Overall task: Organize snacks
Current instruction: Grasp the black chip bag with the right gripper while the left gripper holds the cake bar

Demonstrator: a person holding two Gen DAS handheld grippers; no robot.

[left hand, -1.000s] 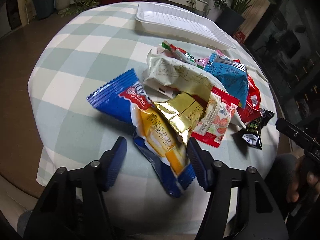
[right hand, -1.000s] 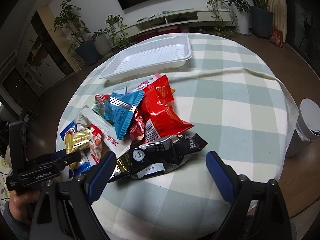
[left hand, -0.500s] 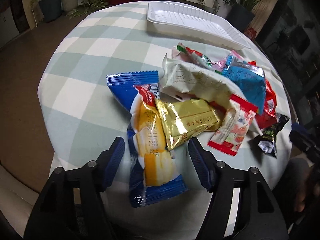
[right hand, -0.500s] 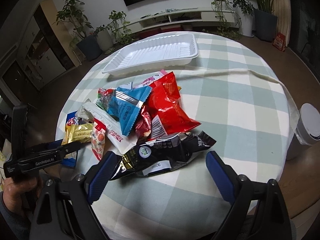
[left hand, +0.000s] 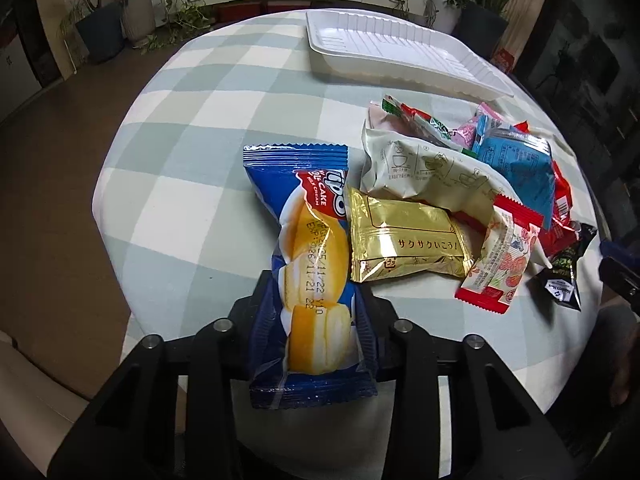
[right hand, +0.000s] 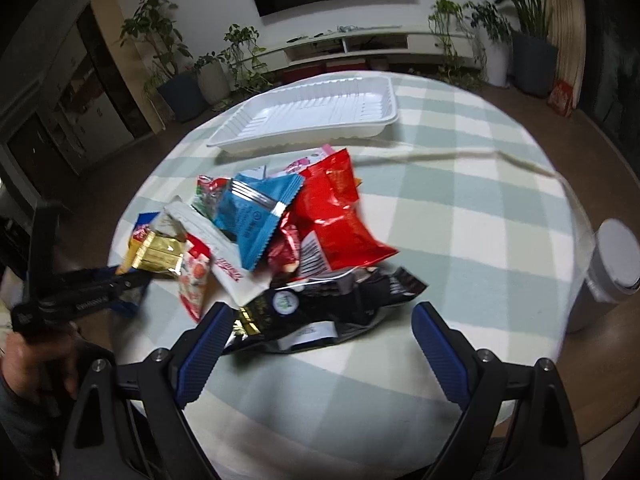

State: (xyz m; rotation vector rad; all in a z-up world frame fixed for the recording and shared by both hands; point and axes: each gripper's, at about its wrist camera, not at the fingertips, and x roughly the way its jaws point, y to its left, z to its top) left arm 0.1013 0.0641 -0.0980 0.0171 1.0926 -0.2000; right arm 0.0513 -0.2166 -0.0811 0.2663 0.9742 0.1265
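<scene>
One white tray [left hand: 392,54] sits on one round table with a checked cloth [left hand: 200,120]. The visible snack packets number about ten, though the overlap in the pile hides some:

- one blue cake packet [left hand: 308,264]
- one gold [left hand: 404,244]
- one cream [left hand: 432,176]
- one light blue [right hand: 256,216]
- two red [right hand: 336,216]
- one red-and-white [left hand: 500,256]
- one black [right hand: 332,300]
- one pink [left hand: 470,128]
- one red-and-green [left hand: 416,120]

One white bin [right hand: 604,272] stands beside the table. Two grippers appear.

Dim, soft indoor light; glare glints off the gold wrapper [left hand: 404,240], fisheye edges darken and bend, right-wrist view slightly motion-blurred.
</scene>
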